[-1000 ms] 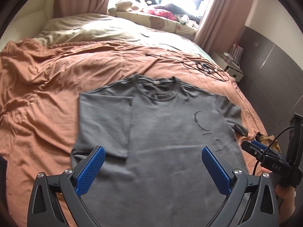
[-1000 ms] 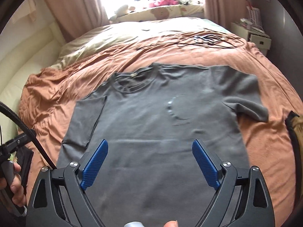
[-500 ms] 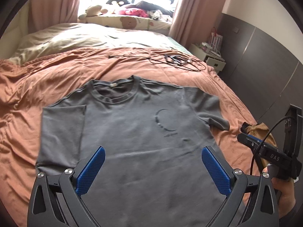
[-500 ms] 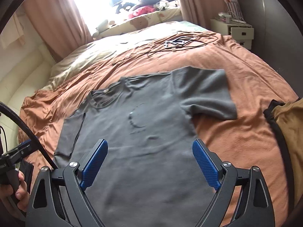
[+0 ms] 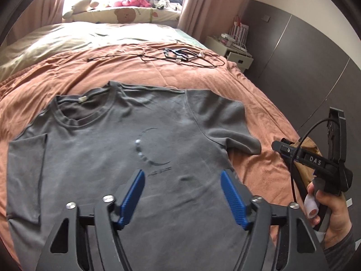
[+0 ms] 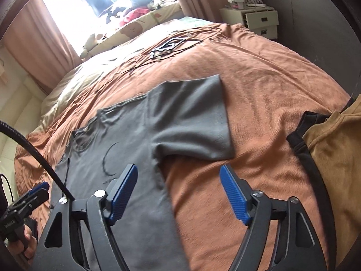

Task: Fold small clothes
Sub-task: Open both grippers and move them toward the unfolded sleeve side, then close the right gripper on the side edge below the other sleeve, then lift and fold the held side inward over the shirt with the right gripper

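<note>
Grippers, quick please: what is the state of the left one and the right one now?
Left gripper: jaws open, holding nothing, above the grey T-shirt.
Right gripper: jaws open, holding nothing.

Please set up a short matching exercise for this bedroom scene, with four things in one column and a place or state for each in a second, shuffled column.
Things:
1. grey T-shirt
2. black cables
3. mustard garment
4. left sleeve of the shirt

Places or states:
A. lying loose on the blanket beyond the shirt's collar
B. folded in over the shirt's body
C. spread face up on the orange blanket
D. at the bed's right edge, apart from the shirt

Pairs: 1-C, 2-A, 3-D, 4-B
</note>
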A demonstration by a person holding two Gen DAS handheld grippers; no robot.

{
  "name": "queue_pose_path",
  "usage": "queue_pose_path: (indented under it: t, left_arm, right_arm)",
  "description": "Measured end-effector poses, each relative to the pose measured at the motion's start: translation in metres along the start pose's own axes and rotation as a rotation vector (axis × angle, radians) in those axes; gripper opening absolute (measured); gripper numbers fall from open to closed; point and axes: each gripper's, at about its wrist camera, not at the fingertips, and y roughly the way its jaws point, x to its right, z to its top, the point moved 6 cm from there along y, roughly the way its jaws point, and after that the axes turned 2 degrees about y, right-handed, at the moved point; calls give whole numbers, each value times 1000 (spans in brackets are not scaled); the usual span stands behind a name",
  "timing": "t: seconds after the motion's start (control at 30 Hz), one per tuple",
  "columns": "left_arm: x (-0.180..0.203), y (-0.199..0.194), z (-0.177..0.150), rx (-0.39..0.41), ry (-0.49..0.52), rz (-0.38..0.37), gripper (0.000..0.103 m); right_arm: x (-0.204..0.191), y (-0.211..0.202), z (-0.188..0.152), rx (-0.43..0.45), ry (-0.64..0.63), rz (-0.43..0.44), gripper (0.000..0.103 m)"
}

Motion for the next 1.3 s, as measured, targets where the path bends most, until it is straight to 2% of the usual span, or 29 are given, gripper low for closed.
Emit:
queue_pose_path:
  t: [0.13,0.3,0.33,0.57,0.6,0.63,0.67,0.73,0.8,0.97,1.23,1.3]
  left_arm:
    - [8,32,8,-21,1,-7,51]
    - [15,69,17,-40,-3,-19,36]
    - [16,77,19,-45,-3,-19,34]
    - [25,117,22,-66,4,-45,26]
    - [27,123,23,-72,7,-48,23]
    - [29,127,23,-75,9,-50,22]
    - [30,131,23,-77,10,-53,22]
    - [34,138,24,-79,9,-62,21]
    - [37,146,24,-92,6,-74,20]
    - [41,161,22,-116,-24,-92,20]
    - [56,174,12,-164,-34,-128,20]
    - [59,177,9,-182,-46,-158,20]
  right_arm:
    - [16,30,19,-30,9,2,54]
    - [30,60,37,-42,42,25,52]
    - [32,66,40,-45,46,23,48]
    - [47,109,43,-75,73,22,47]
    - [48,114,43,-82,79,29,40]
    - [48,118,43,-85,83,41,33]
    - [48,122,42,-91,87,45,30]
    - [48,128,44,-100,89,66,15]
    - [48,128,50,-89,105,98,8]
    - [37,113,64,-39,92,163,6]
    - [0,81,77,8,23,209,6]
    - [-9,76,77,12,6,221,6]
